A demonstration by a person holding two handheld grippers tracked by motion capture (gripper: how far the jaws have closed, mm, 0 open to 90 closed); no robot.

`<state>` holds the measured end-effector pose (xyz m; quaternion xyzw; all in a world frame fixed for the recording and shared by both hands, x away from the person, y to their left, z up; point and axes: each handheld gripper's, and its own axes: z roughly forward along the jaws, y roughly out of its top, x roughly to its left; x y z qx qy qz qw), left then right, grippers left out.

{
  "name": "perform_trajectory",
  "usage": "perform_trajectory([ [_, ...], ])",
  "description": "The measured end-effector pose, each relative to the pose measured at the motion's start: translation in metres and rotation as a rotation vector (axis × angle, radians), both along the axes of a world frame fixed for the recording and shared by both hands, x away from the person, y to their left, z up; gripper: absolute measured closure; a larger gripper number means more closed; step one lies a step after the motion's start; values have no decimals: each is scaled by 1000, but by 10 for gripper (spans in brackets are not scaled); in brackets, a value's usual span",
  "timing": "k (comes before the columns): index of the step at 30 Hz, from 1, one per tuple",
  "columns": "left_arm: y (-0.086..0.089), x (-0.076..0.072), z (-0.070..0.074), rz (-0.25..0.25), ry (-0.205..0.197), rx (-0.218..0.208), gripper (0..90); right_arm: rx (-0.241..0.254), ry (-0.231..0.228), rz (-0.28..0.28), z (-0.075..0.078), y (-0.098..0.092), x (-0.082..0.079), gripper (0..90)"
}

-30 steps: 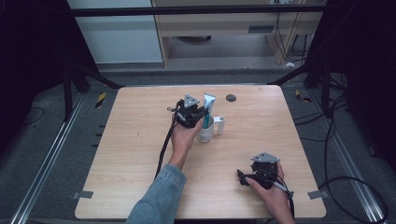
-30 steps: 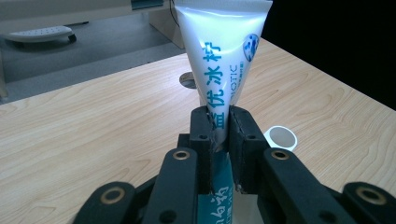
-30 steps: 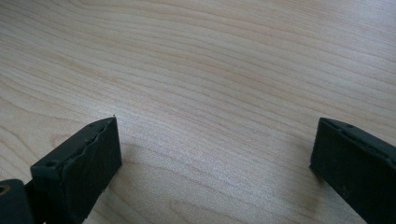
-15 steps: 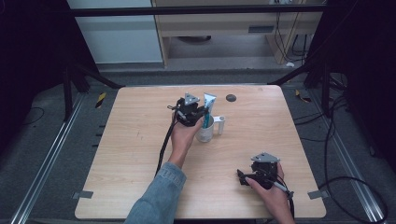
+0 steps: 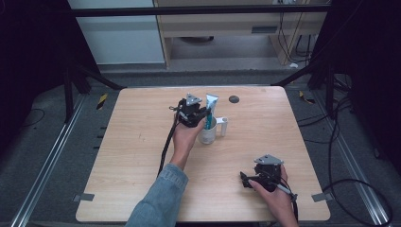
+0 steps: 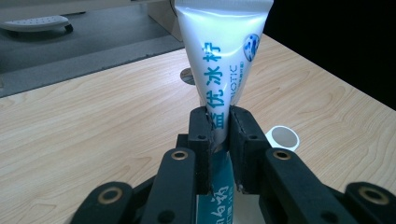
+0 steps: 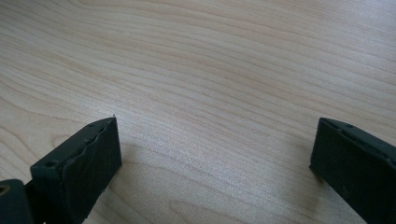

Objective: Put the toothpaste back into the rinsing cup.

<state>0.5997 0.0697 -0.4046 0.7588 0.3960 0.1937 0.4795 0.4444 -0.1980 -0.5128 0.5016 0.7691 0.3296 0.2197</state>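
Apparently the left gripper (image 6: 219, 135), clamped on the toothpaste tube (image 6: 219, 56), is standing it in the white mug (image 5: 208, 132); next, release. Right gripper (image 7: 215, 154) idles open at five o'clock.

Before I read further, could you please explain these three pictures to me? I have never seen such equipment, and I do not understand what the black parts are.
A person sits at a wooden table and holds a hand tool in each hand. Each tool ends in two black jaws; call them tongs.

The high view looks down from above. The other two pictures come from small cameras riding on the tools, looking along their jaws.

The left tongs are shut on a white and teal tube, which stands in a white mug. A small dark disc lies beyond the mug.

The right tongs rest near the table's front edge, jaws wide apart, with nothing between them but bare wood.
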Motion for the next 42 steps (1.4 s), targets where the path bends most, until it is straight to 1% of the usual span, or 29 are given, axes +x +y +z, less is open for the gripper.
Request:
perform_trajectory([
  [8,1,0,1,4,-4,-8,751,2,1,-2,0,0,0,19],
  [10,1,0,1,8,-5,1,738,1,1,-2,0,0,0,19],
  [11,1,-1,1,8,-6,-1,729,1,1,-2,0,0,0,19],
  [14,0,-2,2,11,-8,-1,673,1,1,-2,0,0,0,19],
  [16,0,-3,2,10,-7,-2,664,1,1,-2,0,0,0,19],
  [24,1,-6,3,18,-16,6,562,1,1,-2,0,0,0,20],
  [27,2,-10,5,10,-13,-3,512,1,1,-2,0,0,0,20],
  [29,1,-12,6,7,-9,5,478,1,1,-2,0,0,0,20],
  [35,3,-17,10,-4,-16,20,394,0,1,-2,0,0,0,20],
  [42,5,-24,11,-33,-2,35,317,0,1,-2,0,0,0,20],
])
